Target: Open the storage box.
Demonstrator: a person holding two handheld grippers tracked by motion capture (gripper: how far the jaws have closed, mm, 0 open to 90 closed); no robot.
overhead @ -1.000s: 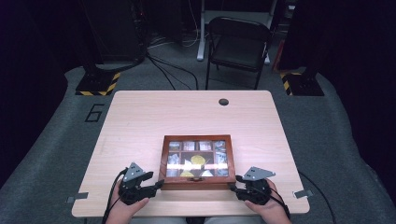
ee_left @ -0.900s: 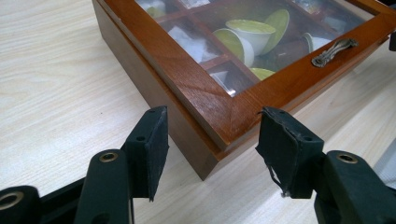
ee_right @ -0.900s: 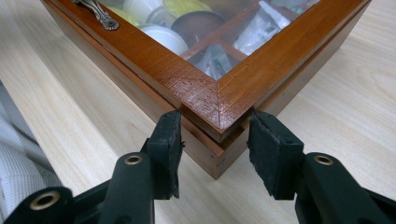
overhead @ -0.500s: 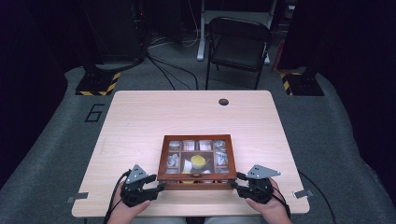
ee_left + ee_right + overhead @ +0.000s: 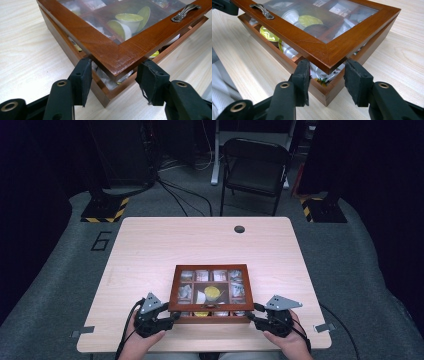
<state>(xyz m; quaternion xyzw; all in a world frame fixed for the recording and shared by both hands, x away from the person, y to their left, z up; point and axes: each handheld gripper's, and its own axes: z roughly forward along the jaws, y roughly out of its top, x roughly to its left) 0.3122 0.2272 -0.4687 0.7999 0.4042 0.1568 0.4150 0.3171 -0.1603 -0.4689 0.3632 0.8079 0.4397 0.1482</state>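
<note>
left claw (image 5: 112,75): jaws sitting apart, straddling the near-left corner of the lid (image 5: 110,47); one pad touching the lid edge, the other just beside it. Spread wide probably to cradle the corner, not pinch it.
left hand (image 5: 145,340): coming in from the bottom edge, holding its claw level with the gap so the lid corner is riding between the jaws.
box (image 5: 211,292): sitting at the near middle of the counter (image 5: 150,250), front facing the person. Lid tilting up off the base, a gap showing along the front.
contents: cups and packets lying in compartments under the glass, a yellow-topped cup (image 5: 130,20) near the middle.
handle (image 5: 262,11): metal, on the lid's front rail, nobody touching it.
right claw (image 5: 327,80): jaws apart too, mirroring at the near-right lid corner. Likely both corners being supported so the lid moves evenly; opening or closing, cannot tell.
</note>
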